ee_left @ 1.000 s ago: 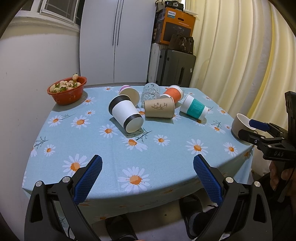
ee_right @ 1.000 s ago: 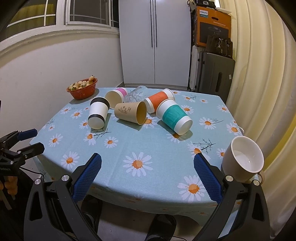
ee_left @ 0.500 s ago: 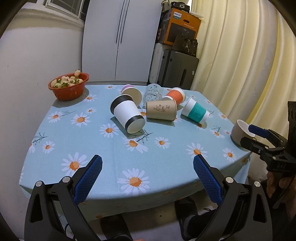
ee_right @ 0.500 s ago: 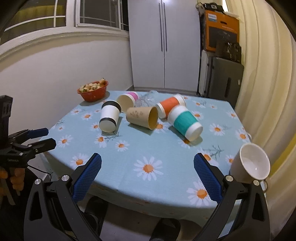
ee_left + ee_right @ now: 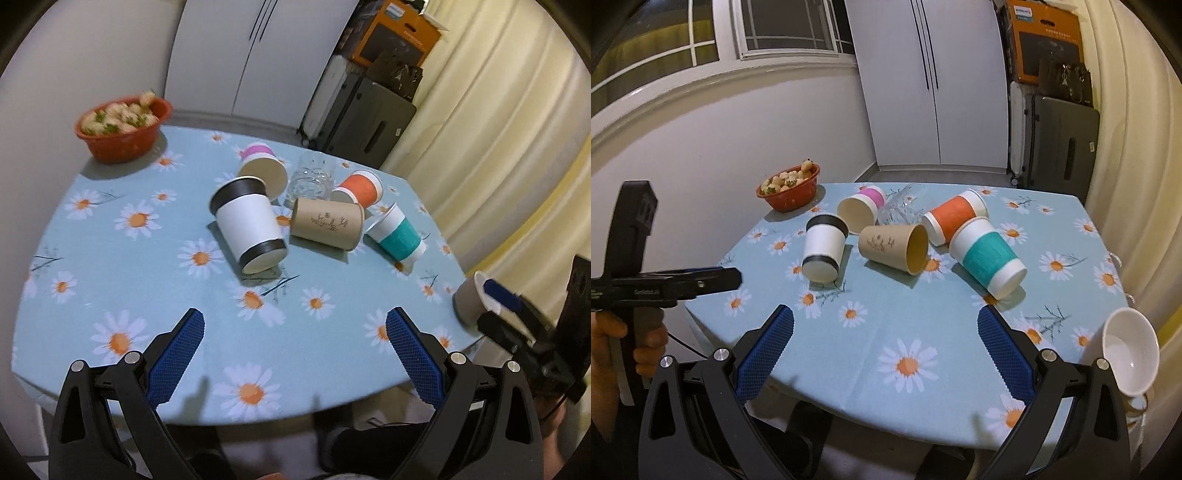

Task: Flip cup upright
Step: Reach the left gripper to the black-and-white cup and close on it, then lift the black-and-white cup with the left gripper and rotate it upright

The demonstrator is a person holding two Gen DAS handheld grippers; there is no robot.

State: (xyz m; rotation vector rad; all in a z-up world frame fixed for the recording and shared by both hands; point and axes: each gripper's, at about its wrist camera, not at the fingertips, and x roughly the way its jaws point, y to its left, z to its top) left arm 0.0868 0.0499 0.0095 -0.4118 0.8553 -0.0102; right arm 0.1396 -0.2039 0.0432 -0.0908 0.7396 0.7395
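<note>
Both the left gripper [image 5: 293,350] and the right gripper [image 5: 885,349] hang wide open and empty over the near edge of the daisy-print tablecloth [image 5: 923,332] — seemingly poised to choose among the paper cups lying tipped mid-table, the white black-banded cup [image 5: 249,225] nearest the left one.

From the left wrist we see our left gripper [image 5: 294,347] with its blue pads spread wide above the near edge of the daisy tablecloth [image 5: 110,258], holding nothing. Ahead lie tipped cups close together: a white cup with black bands [image 5: 249,225], a brown paper cup [image 5: 327,222], a teal-banded cup [image 5: 399,240], an orange cup [image 5: 360,186] and a pink-banded cup [image 5: 260,166], around a clear glass [image 5: 311,181]. A red bowl [image 5: 123,142] sits far left, and our right gripper [image 5: 502,310] shows at the right edge beside a white mug [image 5: 467,301]; whether they touch we cannot tell.
</note>
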